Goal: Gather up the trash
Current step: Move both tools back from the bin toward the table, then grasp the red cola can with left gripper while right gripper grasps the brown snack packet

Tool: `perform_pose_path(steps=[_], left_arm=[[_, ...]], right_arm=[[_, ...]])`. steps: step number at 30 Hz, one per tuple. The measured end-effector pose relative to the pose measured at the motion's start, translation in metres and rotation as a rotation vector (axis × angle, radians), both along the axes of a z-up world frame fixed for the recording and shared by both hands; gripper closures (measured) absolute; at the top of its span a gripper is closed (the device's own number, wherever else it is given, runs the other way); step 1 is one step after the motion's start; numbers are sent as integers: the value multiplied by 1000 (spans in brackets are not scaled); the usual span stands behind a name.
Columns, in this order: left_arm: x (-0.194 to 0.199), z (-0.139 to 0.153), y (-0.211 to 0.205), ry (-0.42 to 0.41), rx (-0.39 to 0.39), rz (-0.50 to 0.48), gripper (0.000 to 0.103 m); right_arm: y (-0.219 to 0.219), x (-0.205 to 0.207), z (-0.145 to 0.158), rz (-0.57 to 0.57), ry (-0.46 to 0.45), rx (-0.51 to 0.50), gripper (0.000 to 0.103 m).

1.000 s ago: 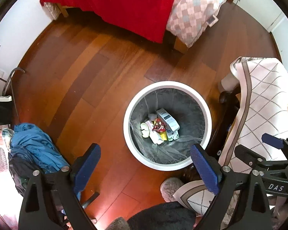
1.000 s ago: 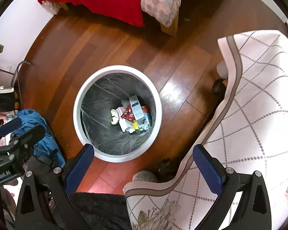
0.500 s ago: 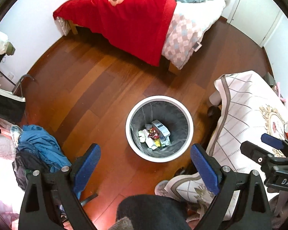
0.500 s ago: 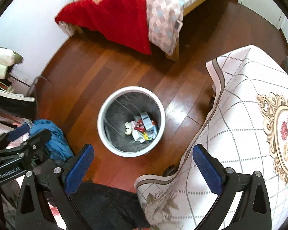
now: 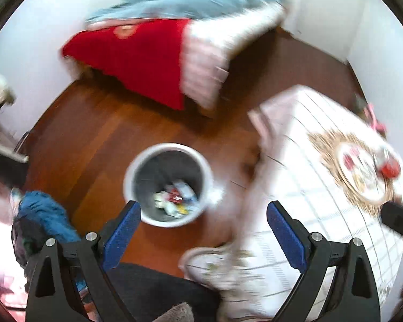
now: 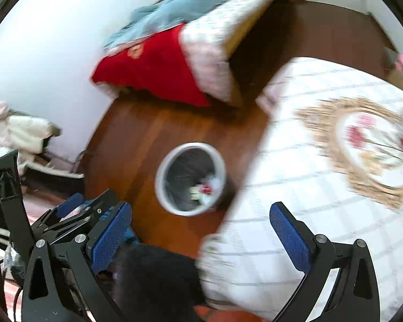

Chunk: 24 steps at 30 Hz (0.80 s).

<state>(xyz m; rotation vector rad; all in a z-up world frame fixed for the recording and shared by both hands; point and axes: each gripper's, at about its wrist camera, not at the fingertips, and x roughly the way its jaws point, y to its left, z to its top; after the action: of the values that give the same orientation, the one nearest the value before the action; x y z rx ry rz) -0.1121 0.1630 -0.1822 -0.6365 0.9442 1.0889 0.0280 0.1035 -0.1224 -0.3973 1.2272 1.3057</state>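
Both views are smeared by motion blur, so fine detail is lost. The left tool (image 5: 204, 225) stands wide apart with nothing between its blue pads, and the right tool (image 6: 201, 228) is spread just as wide and equally empty. Below them on the wooden floor (image 5: 99, 134) sits a round white bin (image 5: 169, 185) with a grey liner; a small heap of trash (image 5: 176, 200) lies at its bottom, mixed white, red and yellow pieces whose kinds cannot be told. In the right wrist view the same bin (image 6: 190, 178) sits just beside the edge of the counter (image 6: 322, 201), which is draped in a white checked cloth with a gold oval floral motif (image 6: 373, 150). A red item (image 5: 389, 170) rests on that cloth near the motif, too blurred to identify. Beyond the bin stands a bed (image 5: 153, 53) with red, pink-checked and pale blue covers. A blue garment (image 5: 43, 214) lies heaped on the floor to the left of the bin. The left tool's black frame shows at the lower left of the right wrist view
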Motion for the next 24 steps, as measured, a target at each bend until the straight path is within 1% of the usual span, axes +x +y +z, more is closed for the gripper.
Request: perform_pose_path(steps=[3,6,9,10,12,15,17,19,20,21,23,24], left_arm=[[76,-30,-21,33,-9,-100,7],[145,-56,-42,63,-21,-202,7],[198,-76,-56,73,-41,-279,7],[212,-81,-60,70,-44,-304,7],[237,-87,-67,87,-38,-337,7],[266,-95,-75,132,-21,-382,7],[282,-96,-76,150,-12,-411,7],[305,-93,-78,177,18,-465,7],[314,-89,-78,190,38,-494,7],[325,-83,-80,205,72,-535,7],[347,-68,-83,225,132,-619,7],[357,-62,-86,236,158,-668,7]], right_arm=[[-35,60,-6,-97,-61,-56,0],[-76,139,-18,-241,-137,-142,0],[-112,227,-39,-380,-202,-249,0],[-118,248,-45,-405,-213,-276,0],[-131,297,-64,-449,-224,-339,0],[-136,343,-91,-458,-215,-418,0],[-135,363,-105,-444,-200,-443,0],[-129,375,-119,-424,-206,-465,0],[-127,380,-126,-412,-208,-478,2],[-125,385,-131,-407,-202,-478,11],[-125,392,-140,-399,-169,-468,22],[-126,392,-138,-398,-177,-451,33]])
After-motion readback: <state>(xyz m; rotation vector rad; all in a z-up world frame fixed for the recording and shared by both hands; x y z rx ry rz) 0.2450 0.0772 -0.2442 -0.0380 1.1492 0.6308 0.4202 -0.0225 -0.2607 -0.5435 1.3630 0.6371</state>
